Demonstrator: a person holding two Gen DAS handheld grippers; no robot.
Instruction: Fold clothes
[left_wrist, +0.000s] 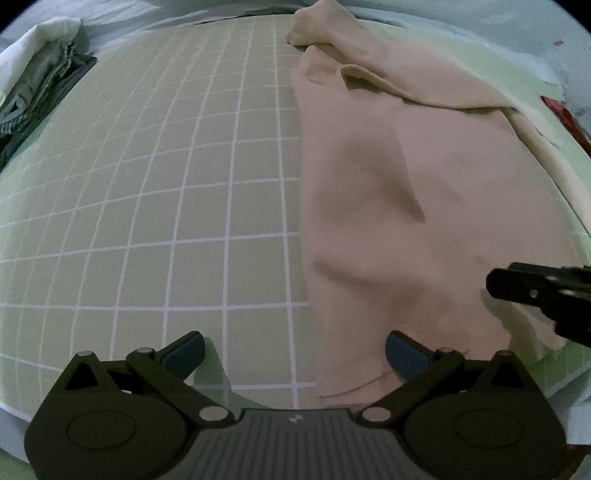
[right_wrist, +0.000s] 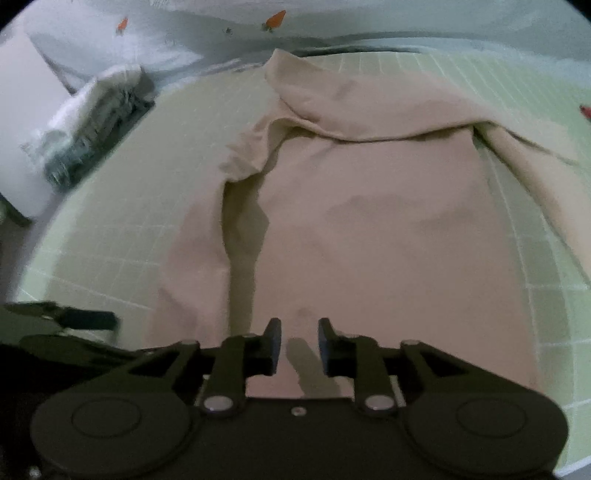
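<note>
Soft beige garment (right_wrist: 369, 221) lies rumpled on gridded green mat (left_wrist: 147, 184); both hand-held grippers gape, empty.

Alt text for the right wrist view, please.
A beige garment lies partly folded on a green grid mat, the open, empty right gripper above its near edge. A clothes pile sits far left.

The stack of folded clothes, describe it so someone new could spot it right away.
Start at the green grid mat with the beige garment spread on it. Past the mat's far left edge sits the stack of folded clothes: white on top, grey layers beneath, neatly piled, unlike the loose beige garment.
</note>
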